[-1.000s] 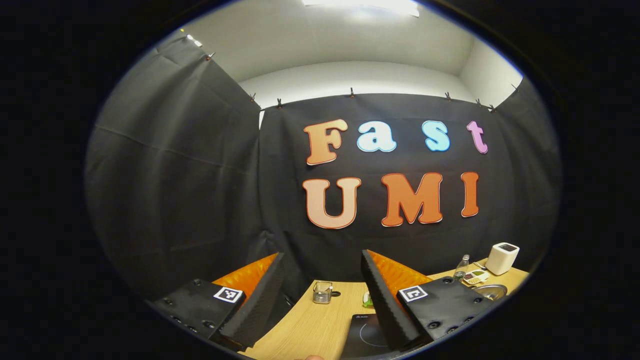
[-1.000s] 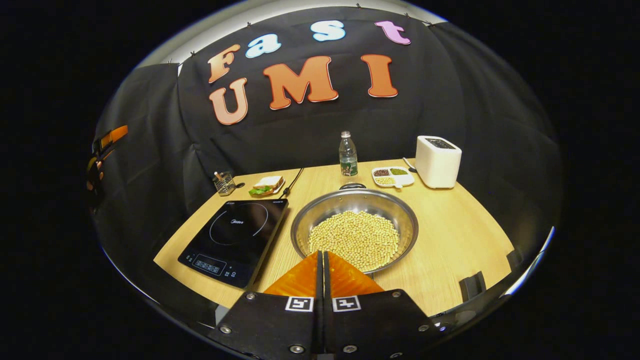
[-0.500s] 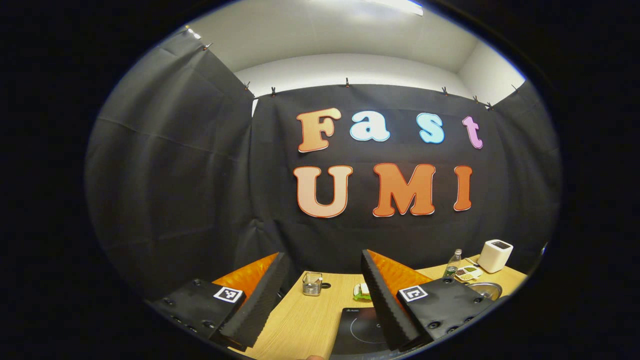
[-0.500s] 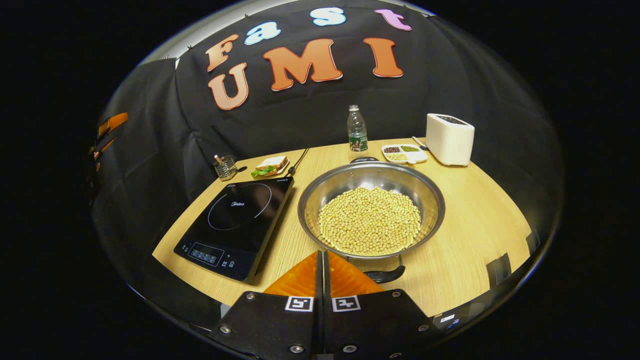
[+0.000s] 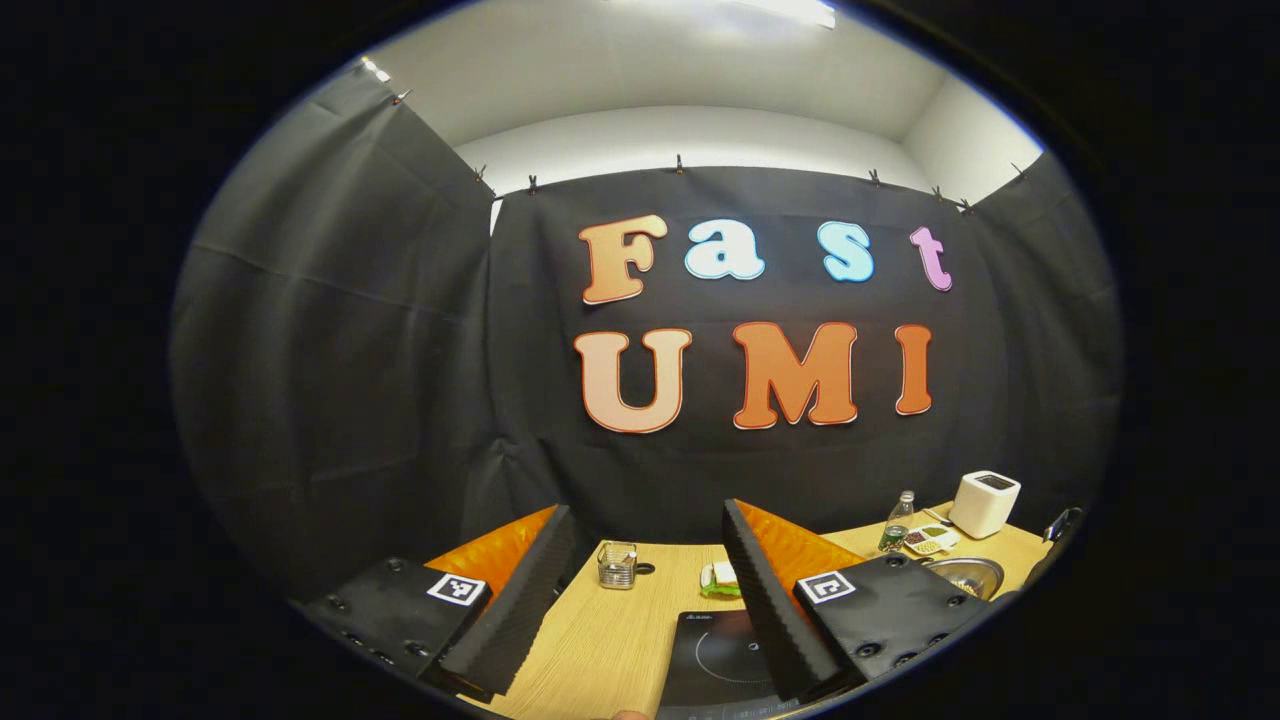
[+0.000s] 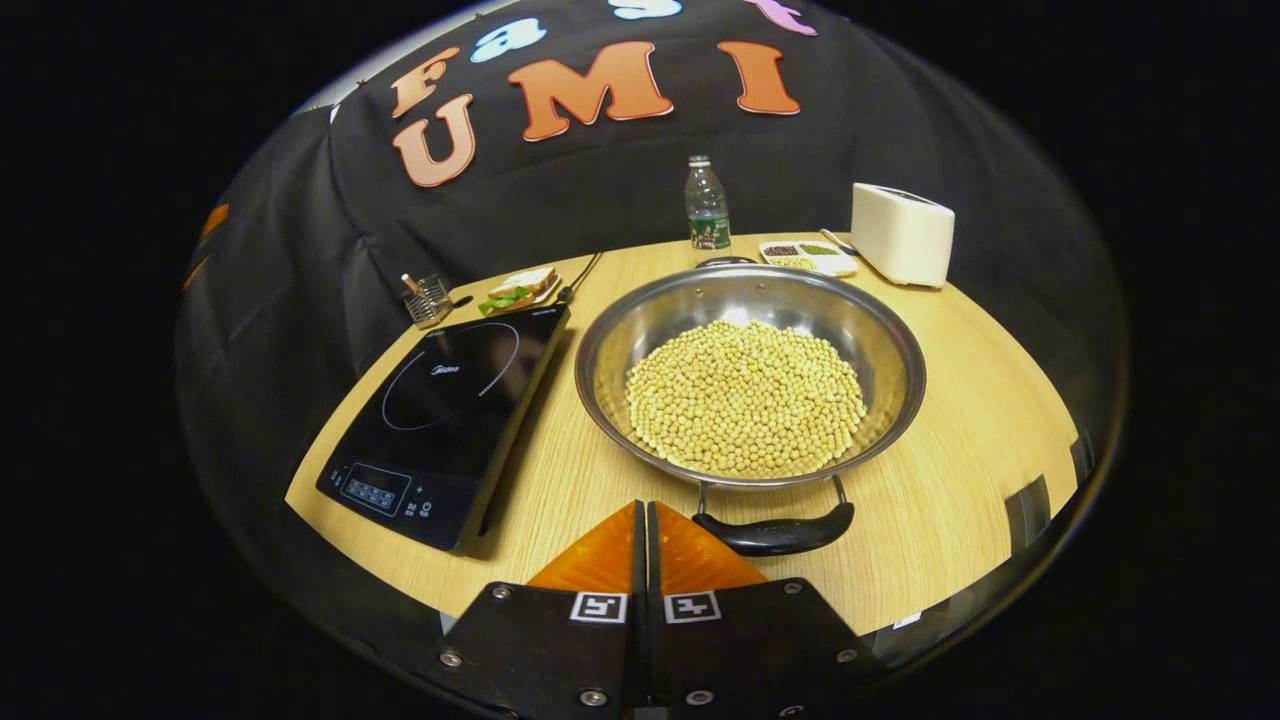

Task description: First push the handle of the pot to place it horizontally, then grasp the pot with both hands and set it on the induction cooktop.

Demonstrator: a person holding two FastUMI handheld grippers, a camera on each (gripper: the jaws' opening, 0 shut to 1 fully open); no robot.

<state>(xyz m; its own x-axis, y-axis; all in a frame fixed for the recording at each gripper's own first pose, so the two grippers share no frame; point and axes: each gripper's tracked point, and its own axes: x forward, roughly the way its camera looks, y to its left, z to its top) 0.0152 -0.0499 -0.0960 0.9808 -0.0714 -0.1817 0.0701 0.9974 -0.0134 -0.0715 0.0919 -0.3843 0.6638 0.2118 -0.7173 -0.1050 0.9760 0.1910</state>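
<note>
A steel pot (image 6: 750, 300) full of pale beans sits mid-table in the right gripper view, one black handle (image 6: 775, 535) on its near side, the other (image 6: 727, 262) at the far rim. The black induction cooktop (image 6: 450, 415) lies just left of it. My right gripper (image 6: 644, 512) is shut and empty, its tips a short way left of the near handle, not touching. In the left gripper view my left gripper (image 5: 645, 545) stands open and high, over the table's left end, with the cooktop (image 5: 715, 655) below it and the pot's rim (image 5: 962, 575) far right.
Along the back of the wooden table (image 6: 950, 450) stand a water bottle (image 6: 707, 205), a white toaster (image 6: 902, 235), a divided snack dish (image 6: 808, 257), a sandwich on a plate (image 6: 515, 292) and a small wire holder (image 6: 425, 298). A cable (image 6: 580, 275) runs behind the cooktop.
The right gripper, still shut, has come forward and down toward the pot, so the near handle has come into sight. The left gripper has drifted slightly and stays open.
</note>
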